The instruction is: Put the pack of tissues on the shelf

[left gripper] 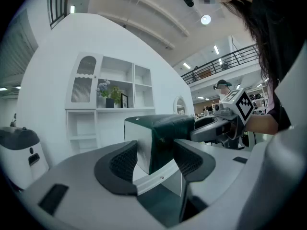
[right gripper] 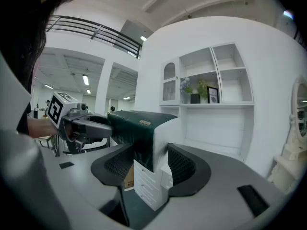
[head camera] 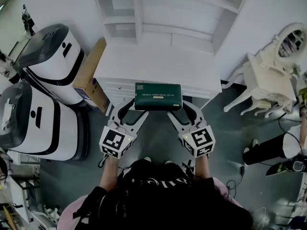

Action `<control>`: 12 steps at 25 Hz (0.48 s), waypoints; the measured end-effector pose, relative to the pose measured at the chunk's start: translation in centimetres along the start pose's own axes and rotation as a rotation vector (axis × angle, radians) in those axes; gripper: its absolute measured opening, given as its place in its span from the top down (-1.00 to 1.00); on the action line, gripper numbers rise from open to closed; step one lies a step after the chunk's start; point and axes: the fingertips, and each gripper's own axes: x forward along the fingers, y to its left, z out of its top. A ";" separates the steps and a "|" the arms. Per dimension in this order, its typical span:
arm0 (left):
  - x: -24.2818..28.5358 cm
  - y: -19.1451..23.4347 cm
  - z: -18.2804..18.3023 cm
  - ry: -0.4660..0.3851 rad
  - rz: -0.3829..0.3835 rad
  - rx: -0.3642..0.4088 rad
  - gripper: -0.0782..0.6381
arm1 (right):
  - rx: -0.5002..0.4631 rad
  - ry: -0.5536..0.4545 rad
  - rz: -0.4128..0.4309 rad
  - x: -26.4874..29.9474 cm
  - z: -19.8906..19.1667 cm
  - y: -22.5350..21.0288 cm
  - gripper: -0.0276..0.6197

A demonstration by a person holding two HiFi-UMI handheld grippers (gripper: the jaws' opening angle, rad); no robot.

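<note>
The pack of tissues (head camera: 158, 96) is a dark green block held level between both grippers, over the front edge of the white desk top (head camera: 158, 66). My left gripper (head camera: 135, 107) is shut on the pack's left end and my right gripper (head camera: 180, 108) on its right end. In the left gripper view the pack (left gripper: 165, 131) fills the gap between the jaws of the left gripper (left gripper: 153, 158). The right gripper view shows the pack (right gripper: 136, 126) likewise wedged in the right gripper (right gripper: 151, 164). The white shelf unit (head camera: 163, 13) rises behind the desk; its shelves (right gripper: 211, 80) stand ahead.
Two white-and-black machines (head camera: 48, 63) (head camera: 33, 123) stand at the left, with a cardboard box (head camera: 88, 75) leaning against the desk's side. A white ornate chair (head camera: 268, 80) sits at the right, and a person's legs (head camera: 268, 150) beyond it. Plants and a frame (right gripper: 196, 91) occupy one shelf.
</note>
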 end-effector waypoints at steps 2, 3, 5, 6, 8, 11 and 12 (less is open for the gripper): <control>0.2 0.1 -0.2 0.004 0.001 -0.001 0.13 | 0.001 0.002 0.001 0.2 -0.1 -0.1 0.14; 0.2 0.1 -0.3 0.007 0.002 -0.001 0.13 | 0.002 0.003 0.001 0.3 -0.2 -0.2 0.14; 0.3 0.3 -0.5 0.015 0.005 0.003 0.13 | 0.006 0.006 0.003 0.6 -0.4 -0.2 0.14; 0.2 0.4 -0.6 0.018 0.007 0.005 0.13 | 0.009 0.007 0.004 0.7 -0.5 -0.1 0.14; 0.0 0.6 -0.8 0.024 0.013 0.008 0.13 | 0.020 0.008 0.009 1.0 -0.7 0.2 0.14; 0.4 0.3 -0.8 0.037 0.022 0.010 0.13 | 0.031 0.008 0.022 1.0 -1.0 -0.2 0.14; 0.3 0.4 -0.9 0.040 0.025 0.009 0.13 | 0.032 0.009 0.026 1.0 -1.0 -0.2 0.14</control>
